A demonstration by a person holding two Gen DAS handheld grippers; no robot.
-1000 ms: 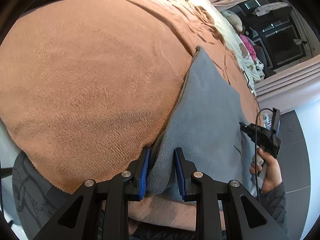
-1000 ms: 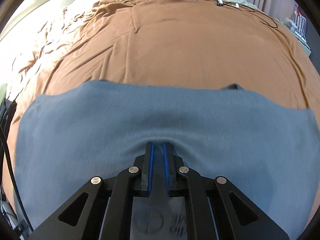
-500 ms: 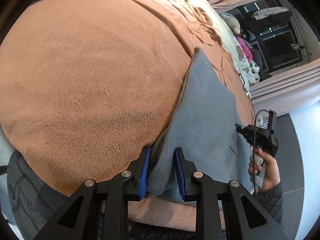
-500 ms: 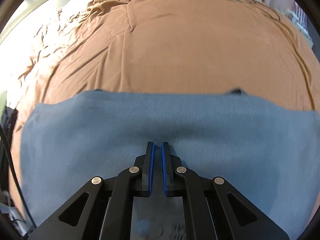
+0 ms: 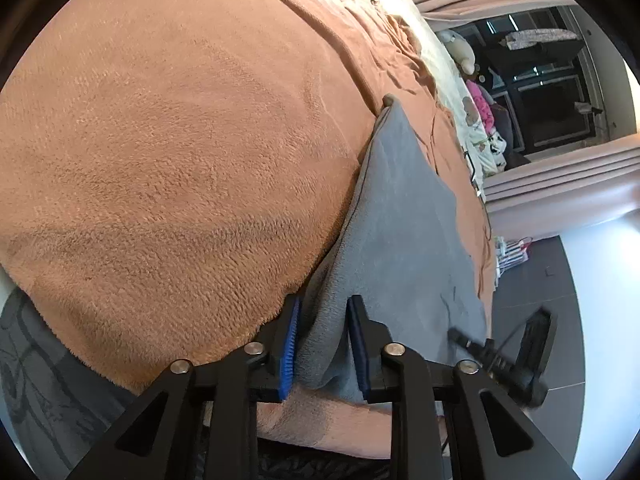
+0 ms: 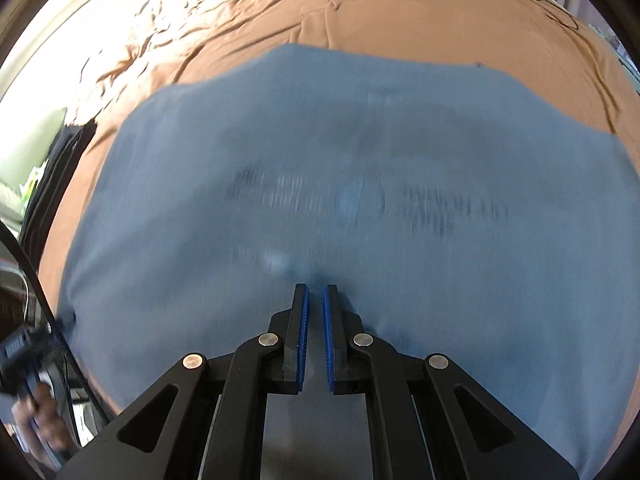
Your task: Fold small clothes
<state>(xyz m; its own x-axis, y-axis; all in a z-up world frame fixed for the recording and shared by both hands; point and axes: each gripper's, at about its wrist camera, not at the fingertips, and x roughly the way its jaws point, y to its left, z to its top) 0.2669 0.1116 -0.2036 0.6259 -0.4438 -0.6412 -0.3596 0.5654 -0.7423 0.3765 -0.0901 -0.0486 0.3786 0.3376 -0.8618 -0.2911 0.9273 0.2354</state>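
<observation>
Watching the grip first: my left gripper (image 5: 322,344) has its jaws partly apart around a bunched hem of the grey garment (image 5: 404,220), and I cannot tell if the pads truly bite. My right gripper (image 6: 315,336) looks nearly closed on a pinch of the same cloth. If the left side slips while the right pulls, I expect the fold to skew or drag across the brown blanket (image 5: 172,152). The garment lies spread on that blanket, its long axis running across my right view, printed side up.
</observation>
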